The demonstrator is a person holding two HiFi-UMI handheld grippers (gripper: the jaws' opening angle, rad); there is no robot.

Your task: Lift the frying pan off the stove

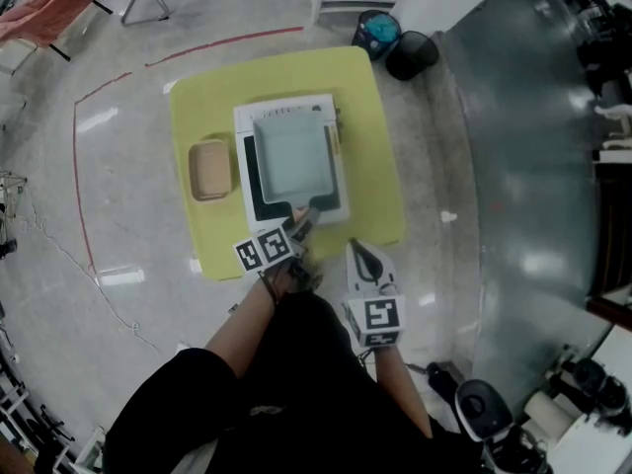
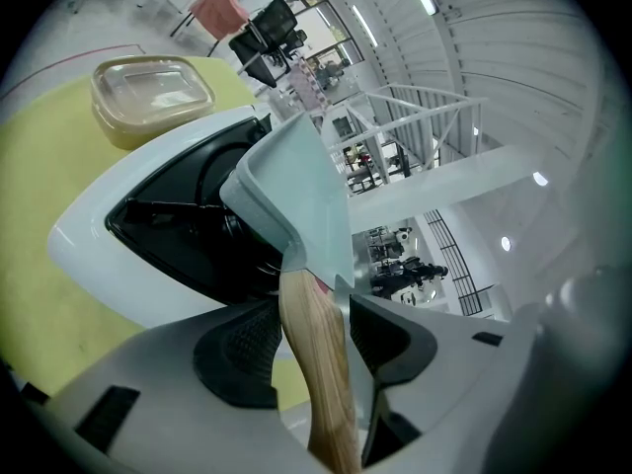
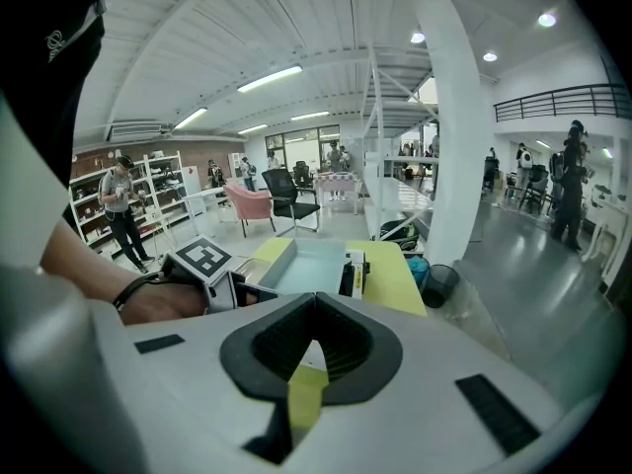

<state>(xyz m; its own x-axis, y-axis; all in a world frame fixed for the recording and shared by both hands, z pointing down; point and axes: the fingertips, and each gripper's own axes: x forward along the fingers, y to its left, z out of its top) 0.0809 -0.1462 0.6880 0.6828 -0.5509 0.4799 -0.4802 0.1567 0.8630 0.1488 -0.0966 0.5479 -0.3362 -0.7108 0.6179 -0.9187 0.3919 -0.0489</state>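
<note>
A square pale blue-grey frying pan (image 1: pixel 291 156) is over the black top of a white stove (image 1: pixel 341 200) on a yellow table (image 1: pixel 375 146). My left gripper (image 1: pixel 299 227) is shut on the pan's wooden handle (image 1: pixel 302 213) at the stove's near edge. In the left gripper view the handle (image 2: pixel 316 363) runs between the two pads of that gripper (image 2: pixel 314 329), and the pan (image 2: pixel 301 191) looks slightly raised over the stove (image 2: pixel 99 245). My right gripper (image 1: pixel 360 260) hangs at the table's front edge, right of the handle. In its own view this gripper (image 3: pixel 314 349) is shut and holds nothing.
A tan lidded container (image 1: pixel 209 169) lies on the table left of the stove. A teal bin (image 1: pixel 378 33) and a black bin (image 1: pixel 412 54) stand on the floor past the table's far right corner. Red tape lines mark the floor around the table.
</note>
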